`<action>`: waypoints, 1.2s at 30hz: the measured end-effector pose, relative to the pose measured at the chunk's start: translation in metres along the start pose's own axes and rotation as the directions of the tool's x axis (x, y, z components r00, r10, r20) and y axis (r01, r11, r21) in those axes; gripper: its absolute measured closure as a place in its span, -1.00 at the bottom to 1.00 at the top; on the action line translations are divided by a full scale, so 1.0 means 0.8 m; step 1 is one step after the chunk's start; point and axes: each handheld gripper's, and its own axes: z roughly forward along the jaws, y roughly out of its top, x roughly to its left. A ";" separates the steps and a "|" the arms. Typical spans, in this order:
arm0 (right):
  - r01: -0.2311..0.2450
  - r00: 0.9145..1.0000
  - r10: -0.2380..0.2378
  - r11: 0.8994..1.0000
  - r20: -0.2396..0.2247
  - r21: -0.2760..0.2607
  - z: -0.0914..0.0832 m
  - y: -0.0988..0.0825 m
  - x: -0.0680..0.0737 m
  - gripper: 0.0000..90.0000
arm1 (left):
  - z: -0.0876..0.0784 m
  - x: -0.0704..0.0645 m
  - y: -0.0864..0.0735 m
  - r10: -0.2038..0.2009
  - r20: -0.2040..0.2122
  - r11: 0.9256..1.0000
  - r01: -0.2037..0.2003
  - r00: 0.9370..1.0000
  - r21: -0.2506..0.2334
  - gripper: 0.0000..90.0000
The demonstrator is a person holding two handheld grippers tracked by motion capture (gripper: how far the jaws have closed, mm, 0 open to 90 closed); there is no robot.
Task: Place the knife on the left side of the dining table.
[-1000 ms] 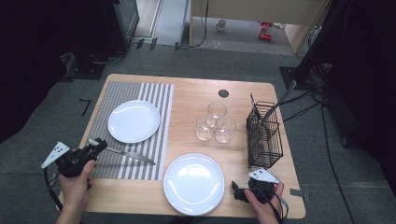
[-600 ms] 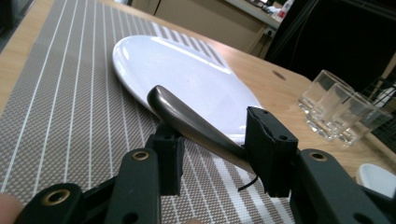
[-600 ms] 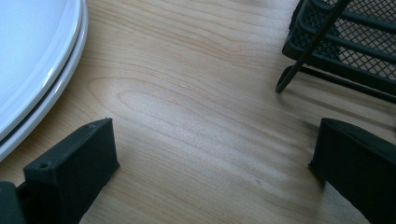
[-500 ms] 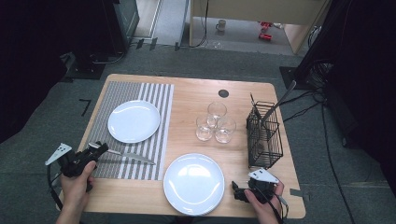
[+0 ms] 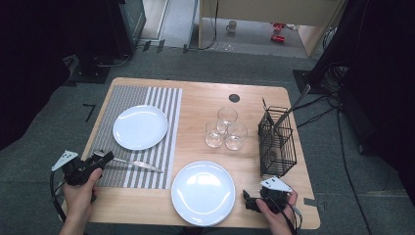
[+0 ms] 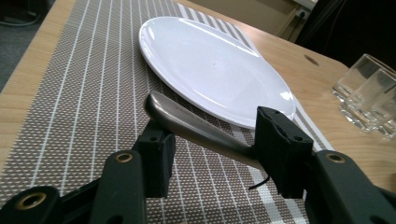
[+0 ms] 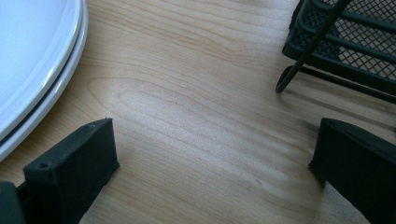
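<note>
A steel knife (image 5: 132,165) lies on the striped placemat (image 5: 161,103), just below a white plate (image 5: 140,127). My left gripper (image 5: 105,157) sits at the mat's near left corner. In the left gripper view the knife's handle (image 6: 196,126) runs slantwise between the two pads. The jaws have just been opening and no longer squeeze the handle, so my left gripper (image 6: 215,135) is open. My right gripper (image 5: 247,200) rests low over the table's near right edge. Its jaws stand wide apart with only bare wood between them, so this right gripper (image 7: 210,154) is open too.
Stacked white plates (image 5: 203,192) lie at the front middle, their rim (image 7: 32,46) just left of the right gripper. A black mesh caddy (image 5: 277,142) stands at the right with a utensil in it. Three glasses (image 5: 225,128) cluster mid-table.
The left gripper's jaws have spread apart around the knife handle and the hand has drawn back slightly towards the near left. The knife stays on the mat. The right hand has not moved.
</note>
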 end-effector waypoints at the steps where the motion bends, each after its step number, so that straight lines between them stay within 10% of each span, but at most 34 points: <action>1: 0.000 1.000 0.000 1.000 0.000 0.000 0.000 0.000 0.000 -1.00 | 0.000 0.000 0.000 0.000 -0.007 1.000 0.000 1.000 0.004 0.07; 20: 0.000 1.000 0.000 1.000 -0.001 0.000 0.000 0.000 0.000 -1.00 | -0.002 0.002 -0.001 -0.018 -0.111 0.997 0.026 0.994 0.070 -0.14; 23: 0.001 1.000 -0.001 1.000 -0.002 0.000 0.000 0.000 0.000 -1.00 | -0.001 -0.003 -0.002 0.065 -0.204 0.994 -0.045 0.977 0.100 -0.16; 30: 0.001 1.000 -0.001 1.000 -0.002 0.000 0.000 0.000 0.000 -1.00 | 0.003 -0.010 -0.004 0.112 -0.275 0.990 -0.082 0.955 0.118 -0.20; 33: 0.002 1.000 -0.002 1.000 -0.002 0.000 0.000 0.000 0.000 -1.00 | 0.003 -0.015 -0.004 0.156 -0.317 0.986 -0.128 0.935 0.109 -0.19; 36: 0.001 1.000 -0.001 1.000 -0.003 0.000 0.000 0.000 0.000 -1.00 | 0.009 -0.025 -0.004 0.194 -0.290 0.979 -0.166 0.937 0.119 -0.15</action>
